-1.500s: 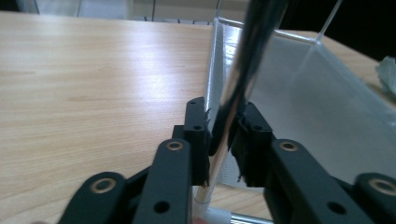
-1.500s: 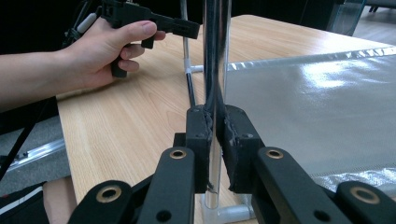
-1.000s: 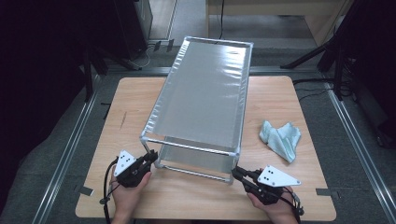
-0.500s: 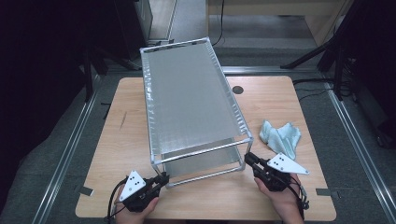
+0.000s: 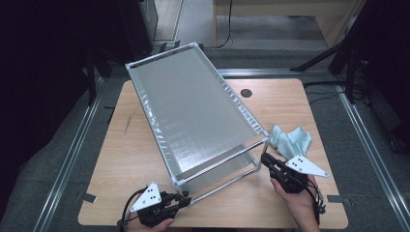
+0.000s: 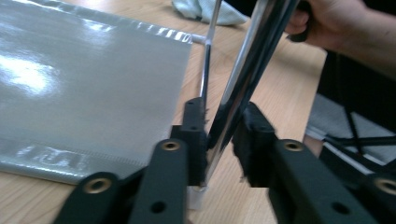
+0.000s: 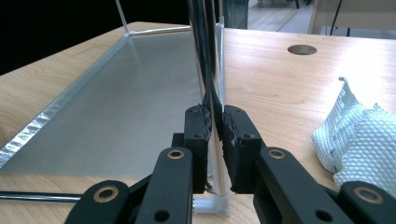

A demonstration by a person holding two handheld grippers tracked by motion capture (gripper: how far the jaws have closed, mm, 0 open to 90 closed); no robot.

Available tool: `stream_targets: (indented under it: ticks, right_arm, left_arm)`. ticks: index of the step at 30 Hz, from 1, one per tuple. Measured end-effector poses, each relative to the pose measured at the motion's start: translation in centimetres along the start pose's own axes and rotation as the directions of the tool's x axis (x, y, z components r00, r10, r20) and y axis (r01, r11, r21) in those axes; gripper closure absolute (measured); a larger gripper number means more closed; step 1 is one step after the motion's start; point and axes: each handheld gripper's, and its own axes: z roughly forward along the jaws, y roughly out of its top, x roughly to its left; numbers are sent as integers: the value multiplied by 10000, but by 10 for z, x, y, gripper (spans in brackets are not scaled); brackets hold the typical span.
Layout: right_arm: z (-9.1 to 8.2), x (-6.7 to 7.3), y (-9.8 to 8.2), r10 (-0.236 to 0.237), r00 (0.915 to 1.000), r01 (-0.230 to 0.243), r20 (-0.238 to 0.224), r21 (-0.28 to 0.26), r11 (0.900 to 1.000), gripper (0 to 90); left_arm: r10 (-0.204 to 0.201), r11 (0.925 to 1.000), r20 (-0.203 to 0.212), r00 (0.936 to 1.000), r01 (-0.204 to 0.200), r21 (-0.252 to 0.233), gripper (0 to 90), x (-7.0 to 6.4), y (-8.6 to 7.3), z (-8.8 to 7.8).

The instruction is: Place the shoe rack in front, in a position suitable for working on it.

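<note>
While two tools grip, one rack (image 5: 193, 116), one cloth (image 5: 290, 141), one table (image 5: 130, 159)

silver-grey rack (image 5: 193, 111), pale teal waffle-textured cloth (image 5: 290, 141), black tongs (image 5: 181, 202)

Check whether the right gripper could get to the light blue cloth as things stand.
Probably not yet: the right gripper is shut on the rack's upright post, though the cloth lies beside it with bare table between.

A box-shaped rack of thin chrome rods (image 5: 220, 162) with 2 silvery grey fabric shelves stands askew on the wooden counter (image 5: 121, 159), its long top shelf running from near edge toward the far-left corner
</note>
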Motion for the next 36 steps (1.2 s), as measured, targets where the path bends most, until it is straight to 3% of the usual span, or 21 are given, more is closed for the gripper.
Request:
stream_targets:
  ticks: [2,5,9,12,14,16,19,21,22,24,25,26,27,28,30,31,33,34,36]
  right_arm:
    - [-1,-2,1,41,9999,-42,-113,-134,9999,765]
    - [-11,-11,3,-114,9999,113,-17,-398,9991,625]
    - [-22,-23,4,-193,9998,190,-48,-426,9989,557]
    - [-38,-45,4,250,9996,-239,142,-748,9969,520]
    - [-41,-50,4,533,9984,-513,203,-903,9946,505]
    - [-45,-60,4,656,9917,-557,1103,-909,9943,496]
    - [-44,-68,5,599,9702,-557,2346,-244,9981,432]
    - [-39,-71,6,651,9518,-698,2997,51,9975,363]
    - [-37,-71,6,628,9497,-707,3069,147,9974,315]
    - [-34,-72,8,678,9312,-790,3582,166,9967,307]
    - [-33,-73,9,655,9310,-755,3591,137,9971,239]
    - [-33,-74,9,601,9356,-647,3480,16,9979,265]
    - [-31,-75,8,681,9293,-733,3630,4,9973,282]
    - [-26,-78,7,651,9396,-783,3361,261,9966,346]
    - [-24,-79,7,677,9402,-824,3339,301,9961,305]
    - [-16,-83,5,697,9217,-886,3816,323,9955,271]
    - [-14,-86,5,814,9211,-1019,3807,339,9942,258]
    - [-4,-95,5,1267,9203,-1564,3702,512,9864,223]
    - [-1,-98,4,1353,9179,-1705,3730,628,9834,223]
  left_arm:
    - [-25,9999,-139,9999,24,-116,630,1,0,-2]
    - [-2,9996,-308,9995,-7,-299,561,3,0,-4]
    - [104,9993,-582,9982,-124,-343,529,2,0,-4]
    - [81,9983,-506,9987,-110,-573,474,2,1,-6]
    - [145,9973,-548,9984,-184,-707,461,2,2,-9]
    - [77,9966,-619,9981,-127,-815,440,3,3,-12]
    - [-6,9963,-644,9979,-49,-854,407,6,2,-14]
    - [11,9961,-522,9986,-57,-882,391,5,2,-14]
    - [141,9952,-239,9996,-164,-961,317,5,1,-14]
    - [73,9950,-279,9996,-101,-989,331,4,2,-14]
    - [127,9940,-424,9990,-172,-1077,346,2,2,-14]
    - [272,9927,-594,9979,-339,-1155,356,1,2,-15]
    - [277,9918,-679,9973,-359,-1229,357,0,1,-15]
    - [244,9920,-679,9974,-325,-1216,348,0,1,-15]
    - [22,9937,-630,9980,-92,-1113,339,1,0,-13]
    - [-73,9951,-748,9972,-1,-994,357,1,-3,-10]
    - [7,9947,-817,9967,-91,-1022,373,-1,-3,-8]
    - [55,9949,-732,9973,-128,-996,397,-2,-3,-6]
    - [-178,9961,-645,9978,121,-872,395,-3,-1,-2]
